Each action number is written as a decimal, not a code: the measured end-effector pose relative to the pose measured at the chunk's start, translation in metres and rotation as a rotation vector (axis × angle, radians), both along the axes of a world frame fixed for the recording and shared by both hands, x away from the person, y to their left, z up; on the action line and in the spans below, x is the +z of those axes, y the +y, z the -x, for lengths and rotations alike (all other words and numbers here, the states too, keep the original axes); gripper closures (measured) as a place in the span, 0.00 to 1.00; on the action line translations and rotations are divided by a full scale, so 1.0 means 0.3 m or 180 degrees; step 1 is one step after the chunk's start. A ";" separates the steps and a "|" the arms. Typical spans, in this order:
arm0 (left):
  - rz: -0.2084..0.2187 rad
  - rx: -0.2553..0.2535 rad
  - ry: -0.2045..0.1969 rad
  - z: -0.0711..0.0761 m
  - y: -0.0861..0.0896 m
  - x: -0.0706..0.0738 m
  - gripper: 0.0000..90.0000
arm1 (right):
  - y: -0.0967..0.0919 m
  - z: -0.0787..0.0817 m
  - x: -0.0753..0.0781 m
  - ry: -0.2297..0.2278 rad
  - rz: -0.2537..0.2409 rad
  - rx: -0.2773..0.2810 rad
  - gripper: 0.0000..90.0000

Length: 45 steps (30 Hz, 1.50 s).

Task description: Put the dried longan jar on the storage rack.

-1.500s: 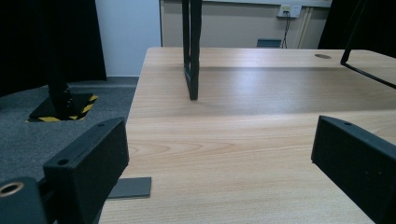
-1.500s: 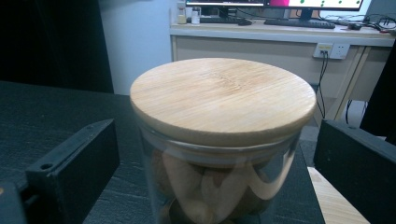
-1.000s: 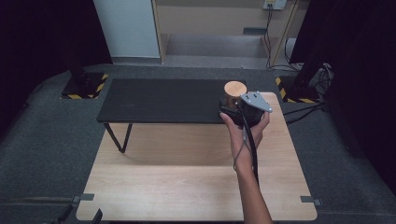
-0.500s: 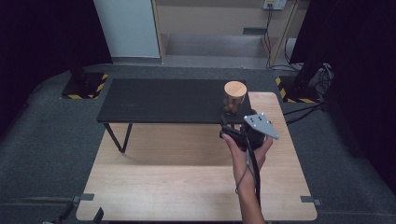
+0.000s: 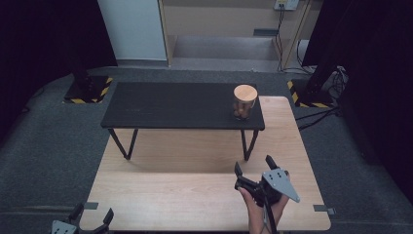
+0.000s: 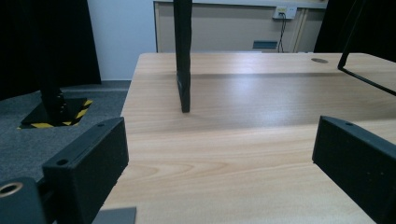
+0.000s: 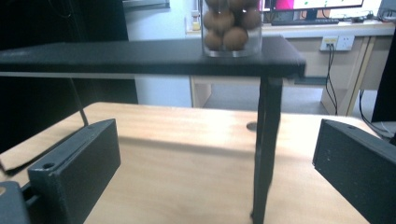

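Hand (image 5: 260, 207) low, right gripper (image 5: 253, 168) agape

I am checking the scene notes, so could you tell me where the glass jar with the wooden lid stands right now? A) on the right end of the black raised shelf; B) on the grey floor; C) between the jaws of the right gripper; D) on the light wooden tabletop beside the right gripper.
A: the jar stands on the right end of the black shelf, well apart from the open right gripper.
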State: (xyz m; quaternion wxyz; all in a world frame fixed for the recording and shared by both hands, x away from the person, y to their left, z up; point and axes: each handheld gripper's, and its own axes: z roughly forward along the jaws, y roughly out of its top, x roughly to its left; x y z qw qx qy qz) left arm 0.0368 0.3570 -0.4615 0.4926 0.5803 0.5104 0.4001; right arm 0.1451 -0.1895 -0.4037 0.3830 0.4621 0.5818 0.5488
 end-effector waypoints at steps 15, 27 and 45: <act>-0.0125 -0.0040 -0.0054 -0.106 -0.021 0.035 0.02 | -0.051 0.118 -0.115 -0.0120 -0.0012 -0.0075 0.01; -0.0057 0.0021 -0.0008 -0.156 -0.024 0.053 0.02 | -0.056 0.143 -0.207 -0.0062 -0.0048 -0.0159 0.01; -0.0019 0.0012 0.0011 -0.180 -0.035 0.061 0.02 | -0.051 0.143 -0.248 -0.0095 -0.0180 -0.0222 0.02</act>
